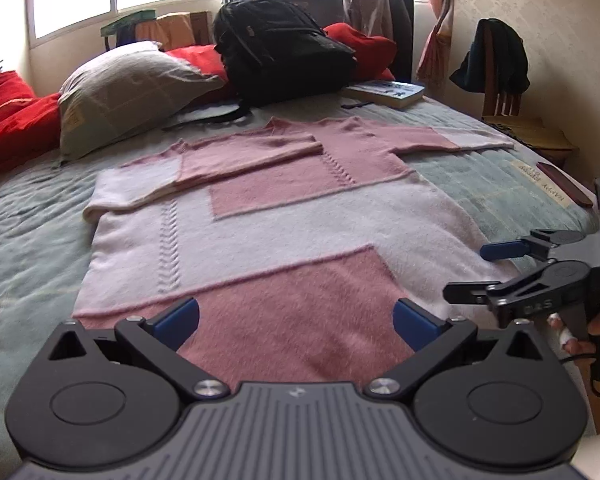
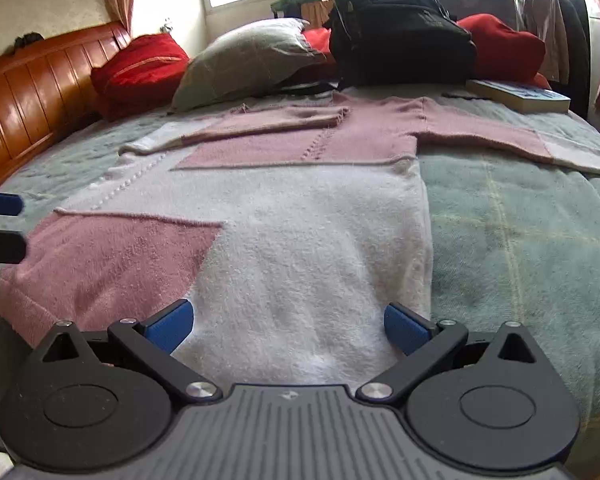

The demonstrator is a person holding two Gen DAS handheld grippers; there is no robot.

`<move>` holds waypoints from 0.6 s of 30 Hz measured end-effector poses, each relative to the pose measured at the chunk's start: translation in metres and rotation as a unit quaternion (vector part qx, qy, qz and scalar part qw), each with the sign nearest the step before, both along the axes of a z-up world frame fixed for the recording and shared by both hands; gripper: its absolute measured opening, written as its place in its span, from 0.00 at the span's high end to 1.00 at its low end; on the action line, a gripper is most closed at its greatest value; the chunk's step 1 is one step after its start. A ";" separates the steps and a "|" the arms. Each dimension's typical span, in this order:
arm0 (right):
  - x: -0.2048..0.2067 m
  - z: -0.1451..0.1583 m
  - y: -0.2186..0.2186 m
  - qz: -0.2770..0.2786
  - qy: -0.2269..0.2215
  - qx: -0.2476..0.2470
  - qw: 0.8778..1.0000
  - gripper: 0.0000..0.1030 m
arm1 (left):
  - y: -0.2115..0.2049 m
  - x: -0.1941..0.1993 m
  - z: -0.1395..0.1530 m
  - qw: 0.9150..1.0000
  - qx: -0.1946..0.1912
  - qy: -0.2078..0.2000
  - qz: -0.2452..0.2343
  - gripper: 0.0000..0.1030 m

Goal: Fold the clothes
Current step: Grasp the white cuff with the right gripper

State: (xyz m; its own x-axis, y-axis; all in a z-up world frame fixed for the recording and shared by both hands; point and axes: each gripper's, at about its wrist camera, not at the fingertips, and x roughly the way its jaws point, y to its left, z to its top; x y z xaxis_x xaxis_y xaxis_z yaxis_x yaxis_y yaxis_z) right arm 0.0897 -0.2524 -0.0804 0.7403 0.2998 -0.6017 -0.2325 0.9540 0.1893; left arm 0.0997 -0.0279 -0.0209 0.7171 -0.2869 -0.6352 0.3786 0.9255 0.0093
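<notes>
A pink and white knit sweater [image 1: 284,216] lies flat on the bed, hem towards me. One sleeve [image 1: 204,160] is folded across the chest; the other sleeve [image 1: 452,138] stretches out to the right. My left gripper [image 1: 296,324] is open over the pink hem corner, nothing between its fingers. My right gripper [image 2: 287,327] is open over the white part of the sweater [image 2: 300,240] near the hem. In the left wrist view the right gripper [image 1: 476,272] shows at the sweater's right edge, held by a hand [image 1: 580,340]. The left gripper [image 2: 2,224] peeks in at the right wrist view's left edge.
A black backpack [image 1: 284,52], a grey pillow [image 1: 128,92], red cushions [image 1: 12,112] and a book [image 1: 388,92] sit along the far side of the green bedspread [image 2: 520,240]. A wooden headboard [image 2: 32,96] stands left. A chair with draped clothes [image 1: 496,64] stands right.
</notes>
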 end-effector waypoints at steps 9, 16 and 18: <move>0.037 0.032 -0.090 -0.090 -0.062 0.013 0.994 0.00 | -0.019 0.028 -0.008 0.999 -0.021 0.002 -0.032 0.01; 0.089 0.024 -0.198 -0.185 -0.050 0.058 0.980 0.00 | -0.031 0.055 -0.019 0.999 -0.027 0.011 -0.027 0.01; 0.103 0.019 -0.223 -0.208 -0.044 0.073 0.974 0.00 | -0.033 0.064 -0.020 0.999 -0.036 0.012 -0.023 0.01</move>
State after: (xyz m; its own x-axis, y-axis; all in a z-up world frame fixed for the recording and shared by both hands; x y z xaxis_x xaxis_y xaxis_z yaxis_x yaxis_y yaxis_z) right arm 0.1926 -0.4753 -0.0610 0.8631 0.0408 -0.5034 0.1467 0.9335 0.3273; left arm 0.1635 -0.0607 -0.0410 0.6866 -0.3645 -0.6291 0.4204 0.9050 -0.0656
